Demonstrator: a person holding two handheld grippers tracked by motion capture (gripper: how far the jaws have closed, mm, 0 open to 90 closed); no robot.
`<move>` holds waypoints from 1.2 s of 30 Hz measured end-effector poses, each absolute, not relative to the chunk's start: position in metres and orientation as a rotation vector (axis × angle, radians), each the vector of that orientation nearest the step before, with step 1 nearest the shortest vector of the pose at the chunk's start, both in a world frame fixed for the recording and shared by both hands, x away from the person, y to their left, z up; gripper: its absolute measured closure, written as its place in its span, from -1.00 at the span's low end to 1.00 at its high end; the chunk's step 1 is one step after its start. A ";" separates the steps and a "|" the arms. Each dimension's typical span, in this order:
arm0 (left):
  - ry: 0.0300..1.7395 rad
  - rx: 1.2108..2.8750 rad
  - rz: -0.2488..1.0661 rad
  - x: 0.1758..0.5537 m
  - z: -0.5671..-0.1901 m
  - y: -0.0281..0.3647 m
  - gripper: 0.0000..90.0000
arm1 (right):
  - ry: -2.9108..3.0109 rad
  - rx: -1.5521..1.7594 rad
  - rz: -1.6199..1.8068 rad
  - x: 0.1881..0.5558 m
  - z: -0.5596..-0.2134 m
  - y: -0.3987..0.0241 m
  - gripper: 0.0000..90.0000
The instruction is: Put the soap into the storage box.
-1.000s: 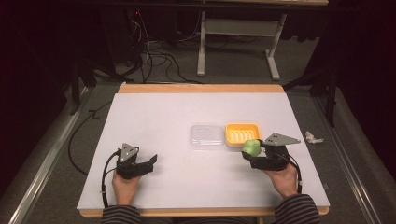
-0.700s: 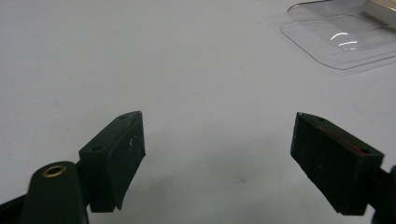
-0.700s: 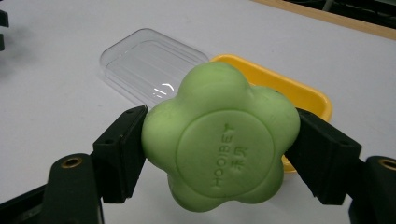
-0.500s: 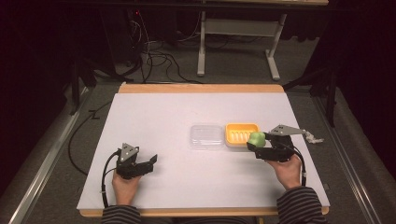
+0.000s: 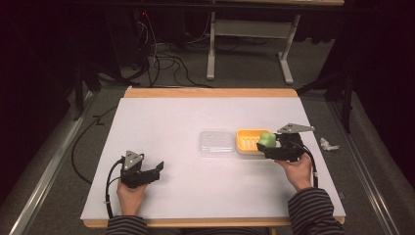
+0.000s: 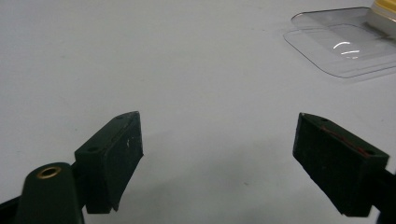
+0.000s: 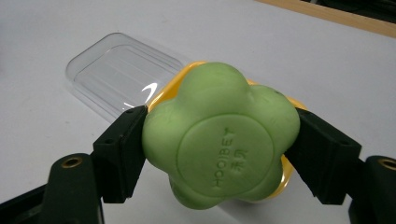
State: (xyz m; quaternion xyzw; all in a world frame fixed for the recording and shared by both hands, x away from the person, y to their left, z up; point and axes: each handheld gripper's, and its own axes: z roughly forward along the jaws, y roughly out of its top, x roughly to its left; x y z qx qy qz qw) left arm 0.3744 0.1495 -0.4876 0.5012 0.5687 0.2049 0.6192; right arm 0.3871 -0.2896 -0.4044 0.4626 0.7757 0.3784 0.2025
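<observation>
A green flower-shaped soap (image 7: 219, 149) is clamped between the jaws of the right gripper (image 5: 272, 145), one black jaw pressed against each side of it, and it is held above the near right end of a yellow soap dish (image 5: 247, 140), over which it hangs rather than rests. In the right gripper view the soap's flat face (stamped with raised lettering inside a round disc) is turned toward the camera, and the yellow dish (image 7: 173, 86) is seen behind and beneath it. A clear plastic lid (image 5: 216, 143) is laid flat on the white counter (image 5: 171, 117) just beside the dish, on its left in the high view, their edges close or touching. The left gripper (image 5: 155, 169) is held low over the counter near the front left, well apart from the dish and lid, with its jaws spread wide and nothing between them; in the left gripper view bare counter is seen between the two jaws, and the lid (image 6: 343, 44) lies far off at the upper right. A crumpled white scrap (image 5: 328, 144) is seen on the floor past the counter's right edge.
</observation>
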 end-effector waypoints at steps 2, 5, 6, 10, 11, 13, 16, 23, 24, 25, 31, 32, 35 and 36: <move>1.307 1.153 0.470 0.374 -0.488 0.150 -0.63 | 2.170 1.292 1.048 0.390 -0.403 -0.288 -0.43; 1.305 1.152 0.469 0.374 -0.487 0.150 -0.63 | 2.174 1.290 1.034 0.394 -0.400 -0.284 -0.43; 1.305 1.152 0.469 0.374 -0.488 0.150 -0.63 | 2.176 1.291 1.032 0.395 -0.399 -0.283 -0.43; 1.306 1.147 0.468 0.374 -0.487 0.150 -0.63 | 2.178 1.298 1.025 0.401 -0.398 -0.280 -0.42; 1.306 1.145 0.468 0.374 -0.487 0.150 -0.63 | 2.184 1.298 1.018 0.402 -0.398 -0.280 -0.42; 1.306 1.144 0.468 0.374 -0.487 0.150 -0.63 | 2.188 1.305 1.010 0.404 -0.398 -0.279 -0.43; 1.309 1.140 0.472 0.374 -0.487 0.150 -0.64 | 2.195 1.321 0.993 0.410 -0.401 -0.279 -0.42; 1.309 1.141 0.471 0.374 -0.487 0.150 -0.64 | 2.206 1.351 0.956 0.419 -0.408 -0.279 -0.42; 1.309 1.142 0.472 0.374 -0.487 0.150 -0.64 | 2.210 1.354 0.951 0.420 -0.409 -0.279 -0.42; 1.309 1.141 0.473 0.374 -0.487 0.150 -0.64 | 2.211 1.355 0.950 0.421 -0.410 -0.279 -0.42; 1.312 1.139 0.471 0.374 -0.487 0.150 -0.64 | 2.224 1.364 0.924 0.425 -0.415 -0.277 -0.42; 1.311 1.140 0.472 0.374 -0.487 0.150 -0.64 | 2.225 1.370 0.919 0.426 -0.416 -0.276 -0.42; 1.312 1.136 0.468 0.374 -0.487 0.150 -0.64 | 2.222 1.379 0.906 0.428 -0.418 -0.275 -0.42; 1.312 1.136 0.468 0.374 -0.487 0.150 -0.64 | 2.222 1.379 0.906 0.428 -0.418 -0.275 -0.42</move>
